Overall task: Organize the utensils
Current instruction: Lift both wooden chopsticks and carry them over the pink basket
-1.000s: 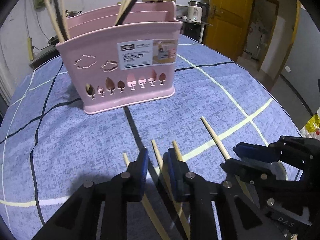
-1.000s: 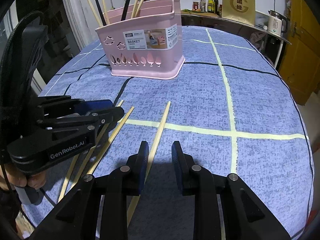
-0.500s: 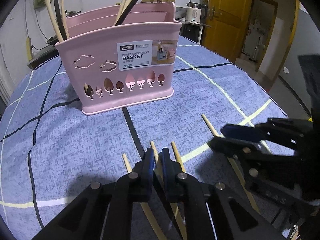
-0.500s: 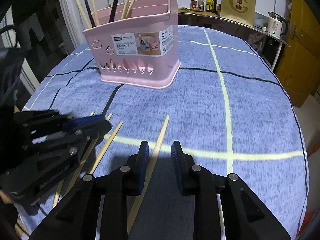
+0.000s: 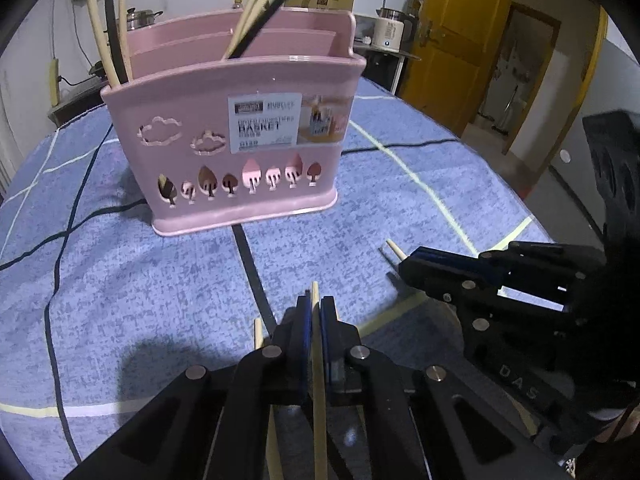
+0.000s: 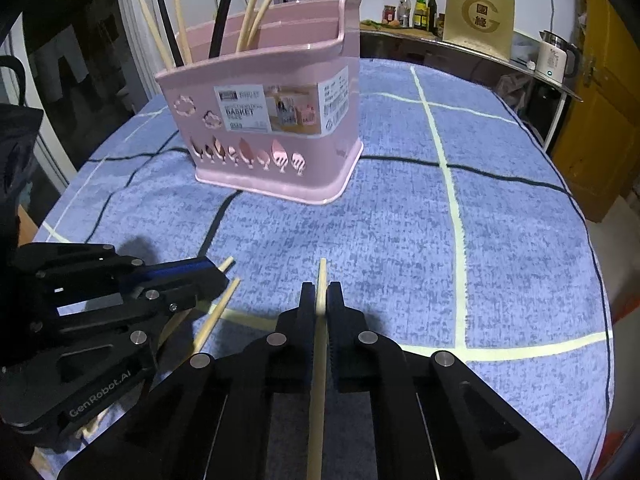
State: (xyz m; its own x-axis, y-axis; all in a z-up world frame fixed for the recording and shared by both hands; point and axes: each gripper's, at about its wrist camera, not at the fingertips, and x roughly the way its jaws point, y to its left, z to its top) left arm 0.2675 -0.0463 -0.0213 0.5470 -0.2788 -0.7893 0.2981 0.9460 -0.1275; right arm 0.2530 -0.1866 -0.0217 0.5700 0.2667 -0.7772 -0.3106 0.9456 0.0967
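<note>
A pink utensil basket [image 5: 192,120] [image 6: 188,88] stands on the blue checked tablecloth, with several chopsticks [image 6: 256,4] and a black handle [image 6: 224,12] upright inside. My left gripper [image 5: 315,305] is closing its jaws tight on a wooden chopstick [image 5: 319,408] low over the cloth. My right gripper [image 6: 321,290] is likewise closing its jaws, and its pads pinch another chopstick [image 6: 318,380]. Each gripper shows in the other's view: the right gripper [image 5: 405,266] at the right, the left gripper [image 6: 222,276] at the left.
Loose chopsticks lie on the cloth: one [image 5: 258,332] left of my left gripper, one [image 6: 218,312] between the two grippers. The table edge [image 6: 600,280] curves away on the right. A kettle [image 6: 554,58], bottles [image 6: 420,10] and a yellow door [image 5: 452,40] stand behind.
Both grippers have gone from standing apart around a chopstick to clamped on it. The basket looks nearer in the left wrist view. The right gripper has shifted sideways towards the left one.
</note>
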